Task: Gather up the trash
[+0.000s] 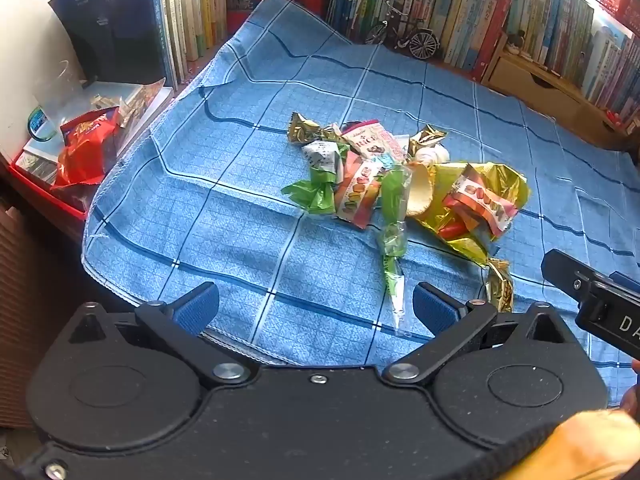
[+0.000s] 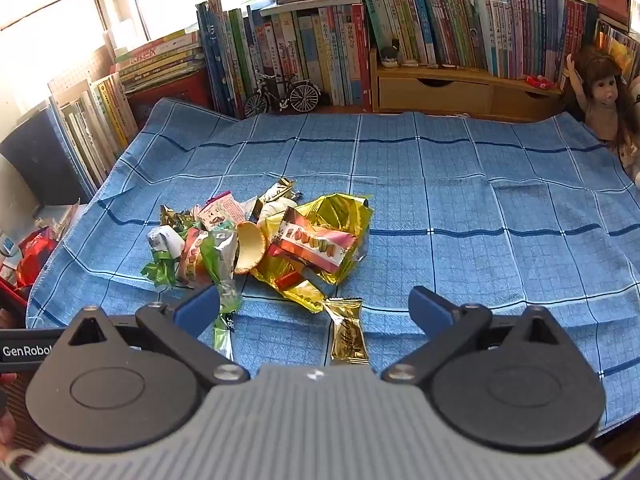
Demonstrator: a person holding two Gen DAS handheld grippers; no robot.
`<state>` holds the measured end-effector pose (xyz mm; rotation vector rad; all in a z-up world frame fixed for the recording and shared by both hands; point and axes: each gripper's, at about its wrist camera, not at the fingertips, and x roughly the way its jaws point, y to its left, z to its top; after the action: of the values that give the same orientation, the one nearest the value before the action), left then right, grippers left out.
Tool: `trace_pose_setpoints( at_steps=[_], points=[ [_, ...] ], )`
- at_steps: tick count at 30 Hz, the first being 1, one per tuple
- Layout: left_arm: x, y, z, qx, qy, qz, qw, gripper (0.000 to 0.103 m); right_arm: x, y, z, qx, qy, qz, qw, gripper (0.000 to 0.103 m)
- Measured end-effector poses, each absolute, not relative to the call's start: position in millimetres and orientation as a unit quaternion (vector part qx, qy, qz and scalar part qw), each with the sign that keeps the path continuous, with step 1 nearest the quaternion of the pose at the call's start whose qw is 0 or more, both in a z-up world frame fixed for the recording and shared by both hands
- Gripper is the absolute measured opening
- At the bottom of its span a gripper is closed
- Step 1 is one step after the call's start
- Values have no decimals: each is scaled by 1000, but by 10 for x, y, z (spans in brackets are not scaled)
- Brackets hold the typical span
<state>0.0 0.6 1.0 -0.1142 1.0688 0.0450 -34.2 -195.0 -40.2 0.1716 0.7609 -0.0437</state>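
A heap of snack wrappers (image 1: 400, 184) lies on the blue checked cloth (image 1: 240, 208): green twists, a gold foil bag (image 1: 492, 184), pink biscuit packs and a crisp. From the right wrist, the same heap (image 2: 260, 240) sits left of centre, with a small gold wrapper (image 2: 347, 334) nearest me. My left gripper (image 1: 316, 308) is open, low over the cloth's near edge, with a clear green wrapper tail (image 1: 394, 280) between its fingers but not pinched. My right gripper (image 2: 314, 308) is open just short of the heap, the gold wrapper between its fingers. Its body (image 1: 592, 300) shows at the left view's right edge.
A red bin (image 1: 76, 168) holding a red bag and other trash stands left of the cloth. Books (image 2: 320, 52) line the back, with a model bicycle (image 2: 282, 94) and wooden drawers (image 2: 440, 92). A doll (image 2: 604, 96) sits at the far right.
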Motion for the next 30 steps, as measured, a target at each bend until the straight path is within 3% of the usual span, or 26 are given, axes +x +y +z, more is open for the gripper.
trace_pose_setpoints(
  at_steps=[30],
  points=[
    [26, -226, 49, -31, 506, 0, 862, 103, -486, -2111, -287, 89, 343, -34, 935, 103]
  ],
)
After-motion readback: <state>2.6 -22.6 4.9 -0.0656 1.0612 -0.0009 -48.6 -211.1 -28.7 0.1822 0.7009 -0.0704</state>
